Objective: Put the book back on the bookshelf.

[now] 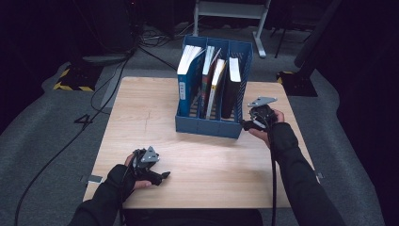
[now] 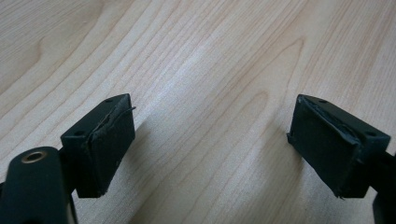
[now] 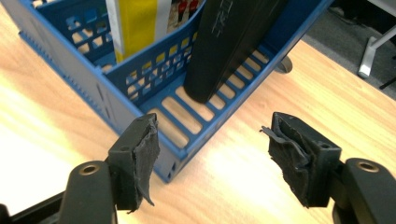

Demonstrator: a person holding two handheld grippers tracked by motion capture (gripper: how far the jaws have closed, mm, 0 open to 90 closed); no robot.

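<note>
Blue file rack (image 1: 214, 125) stands toward the far middle of the light wooden tabletop (image 1: 141, 113) in the high view, its three compartments open to the top. A blue-spined book (image 1: 188, 75) leans in the left compartment, thinner books (image 1: 211, 80) stand in the middle one, and a black book (image 1: 231, 87) stands in the right one. The right claw (image 1: 245, 124) hovers just beside the rack's near right corner, held in a dark-sleeved hand, while the left claw (image 1: 164, 175) lies low over the near left part of the tabletop, well apart from the rack. In the left gripper view, the left claw (image 2: 211, 144) stands released, its two black pads wide apart with bare wood grain between them. In the right gripper view, the right claw (image 3: 210, 154) is also released, nothing pressed between its worn pads; the rack's corner (image 3: 173, 168) sits just beyond the left pad, and the slotted floor of the right compartment shows with the black book (image 3: 224, 46) standing on it, a yellow-covered book (image 3: 135, 23) behind the divider.
</note>
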